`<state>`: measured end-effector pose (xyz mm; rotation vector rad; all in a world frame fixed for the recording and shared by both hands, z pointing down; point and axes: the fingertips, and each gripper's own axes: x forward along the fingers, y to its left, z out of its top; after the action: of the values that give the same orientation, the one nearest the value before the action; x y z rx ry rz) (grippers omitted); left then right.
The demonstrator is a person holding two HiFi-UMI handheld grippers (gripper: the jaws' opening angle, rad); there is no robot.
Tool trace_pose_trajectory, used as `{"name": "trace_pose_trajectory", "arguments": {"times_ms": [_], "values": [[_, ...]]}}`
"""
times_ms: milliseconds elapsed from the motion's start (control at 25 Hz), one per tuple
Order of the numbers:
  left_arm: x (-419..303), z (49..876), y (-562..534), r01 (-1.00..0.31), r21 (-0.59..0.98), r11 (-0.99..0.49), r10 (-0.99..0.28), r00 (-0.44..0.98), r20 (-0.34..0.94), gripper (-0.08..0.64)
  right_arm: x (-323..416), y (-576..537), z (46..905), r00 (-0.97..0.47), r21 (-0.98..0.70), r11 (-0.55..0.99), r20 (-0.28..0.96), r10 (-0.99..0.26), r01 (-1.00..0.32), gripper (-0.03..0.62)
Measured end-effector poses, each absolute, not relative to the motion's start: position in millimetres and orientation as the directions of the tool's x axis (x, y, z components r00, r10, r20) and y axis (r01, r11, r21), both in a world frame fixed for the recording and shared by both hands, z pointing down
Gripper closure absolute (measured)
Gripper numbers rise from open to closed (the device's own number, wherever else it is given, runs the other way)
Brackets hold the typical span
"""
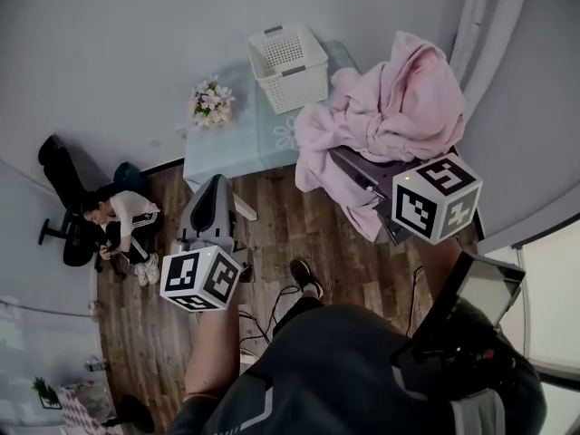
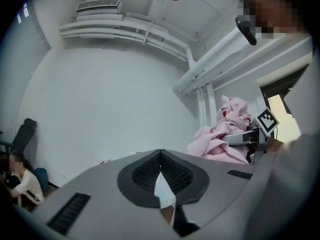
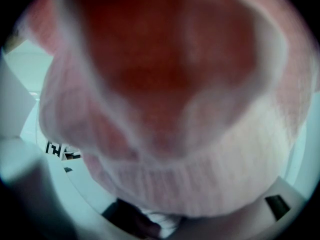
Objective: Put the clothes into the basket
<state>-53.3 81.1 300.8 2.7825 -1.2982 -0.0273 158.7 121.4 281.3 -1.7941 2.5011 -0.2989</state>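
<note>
Pink garment (image 1: 399,107) | right claw (image 1: 353,169) pinching it | left claw (image 2: 160,159) pressed together, empty

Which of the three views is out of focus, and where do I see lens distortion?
Right gripper view: the pink knitted garment fills the frame, blurred, too near the lens. Left gripper view: sharp, but fisheye bends the white ceiling rails. Head view: sharp, evenly lit, straight lines bowed.
</note>
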Motion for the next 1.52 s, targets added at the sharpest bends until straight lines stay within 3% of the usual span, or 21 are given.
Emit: {"name": "trace_pose_trajectory", "arguments": {"times_ms": [800,1280,1520], "values": [[-71.5,290.6,-148.1,-0.701,0.072,-0.709,-0.704,0.709,-0.029,0.551,135.5,-116.4,265.0,-0.251,-0.199,0.234,0.065,-0.966,-0.952,0.209],[-35.7,295.9,-276.7,-0.73,0.107,-0.675,-0.732,0.681,0.027,0.551,206.5,-276.1,260.7,-0.232,-0.174,0.209,0.12,-0.965,-0.962,0.209],[4.5,296.6,-335.3,-0.734,0.084,-0.674,-0.732,0.678,0.057,0.551,238.7,-361.4,282.3,-0.301,-0.067,0.294,0.218,-0.928,-0.954,0.209]]}}
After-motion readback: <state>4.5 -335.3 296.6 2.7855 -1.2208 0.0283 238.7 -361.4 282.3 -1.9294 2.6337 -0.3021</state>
